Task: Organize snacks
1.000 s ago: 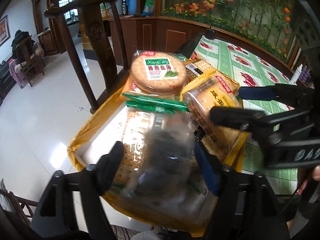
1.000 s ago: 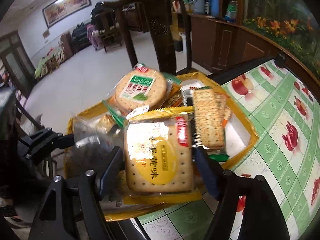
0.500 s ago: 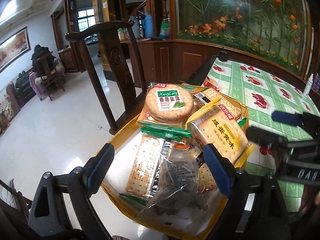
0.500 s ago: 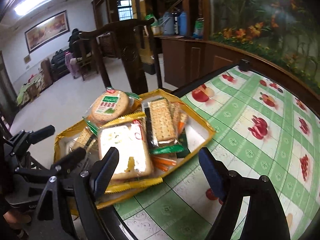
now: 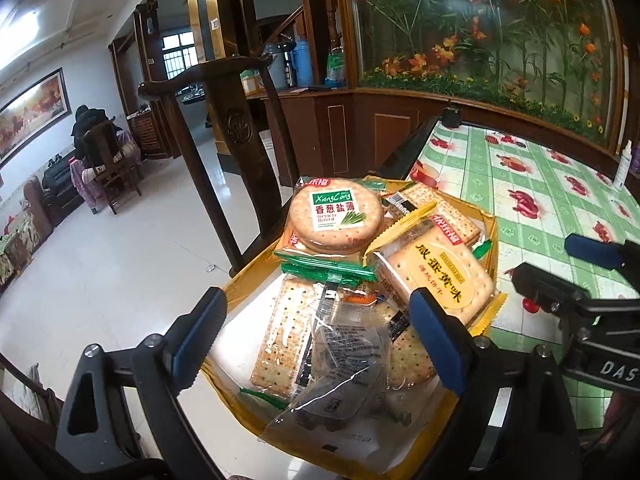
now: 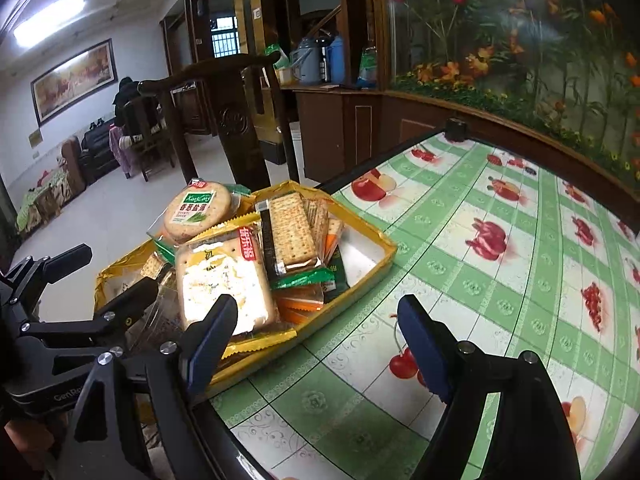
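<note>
Two hand-held grippers hover over a yellow tray (image 5: 491,227) of packaged snacks that sits at the corner of a table covered in a green fruit-print cloth (image 6: 460,240). The left gripper (image 5: 316,326) has just been opening its jaws; they now stand wide and released on either side of a clear wrapped snack (image 5: 340,364), which lies loose at the near end of the tray, the pads not pressing on it. The right gripper (image 6: 316,338) is also spread apart and empty, hanging above the tablecloth just beside the tray's near edge. The placing step looks finished, and both tools seem between moves; the next move probably calls for finding another loose snack, though none shows on the cloth in view. The tray is piled full: a round biscuit pack with a green label (image 5: 335,216) sits on top at the far end, a square cracker pack with yellow lettering (image 5: 440,276) leans beside it, and long soda cracker packs (image 6: 291,232) with green and orange wrappers fill the rest.
</note>
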{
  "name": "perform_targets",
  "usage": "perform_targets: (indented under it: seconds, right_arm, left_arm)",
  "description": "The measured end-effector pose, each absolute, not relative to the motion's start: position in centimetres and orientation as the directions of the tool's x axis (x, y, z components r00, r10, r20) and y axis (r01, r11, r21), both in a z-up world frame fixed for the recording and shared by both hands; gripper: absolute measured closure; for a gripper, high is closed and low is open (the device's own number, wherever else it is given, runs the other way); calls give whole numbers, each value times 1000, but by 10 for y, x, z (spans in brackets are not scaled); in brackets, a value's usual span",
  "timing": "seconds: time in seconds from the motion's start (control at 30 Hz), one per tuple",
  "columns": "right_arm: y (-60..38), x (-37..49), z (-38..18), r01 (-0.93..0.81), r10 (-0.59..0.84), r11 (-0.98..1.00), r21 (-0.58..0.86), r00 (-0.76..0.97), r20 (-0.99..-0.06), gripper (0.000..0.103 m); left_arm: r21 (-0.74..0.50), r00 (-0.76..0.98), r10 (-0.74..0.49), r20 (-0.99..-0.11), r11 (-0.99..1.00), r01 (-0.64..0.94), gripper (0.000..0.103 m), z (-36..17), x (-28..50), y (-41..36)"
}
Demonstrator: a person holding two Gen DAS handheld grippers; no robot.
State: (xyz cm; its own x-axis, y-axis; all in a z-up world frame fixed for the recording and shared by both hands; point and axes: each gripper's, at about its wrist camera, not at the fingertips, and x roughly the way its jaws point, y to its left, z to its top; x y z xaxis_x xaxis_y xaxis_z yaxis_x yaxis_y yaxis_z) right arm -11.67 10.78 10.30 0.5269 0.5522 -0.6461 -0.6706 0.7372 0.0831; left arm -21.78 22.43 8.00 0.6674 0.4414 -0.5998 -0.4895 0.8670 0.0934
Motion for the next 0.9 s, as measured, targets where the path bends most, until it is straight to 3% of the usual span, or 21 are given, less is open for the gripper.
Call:
perform_targets:
  seconds: [0.2, 0.9]
  right_arm:
    - [108, -118, 100, -675, 548, 734, 77, 521, -654, 21]
    - [123, -121, 95, -702, 533, 710, 49, 491, -689, 20]
  left_arm:
    - [141, 678, 498, -541, 848, -511, 7, 87, -222, 218]
    - [172, 658, 525, -540, 834, -524, 6, 87, -216, 222]
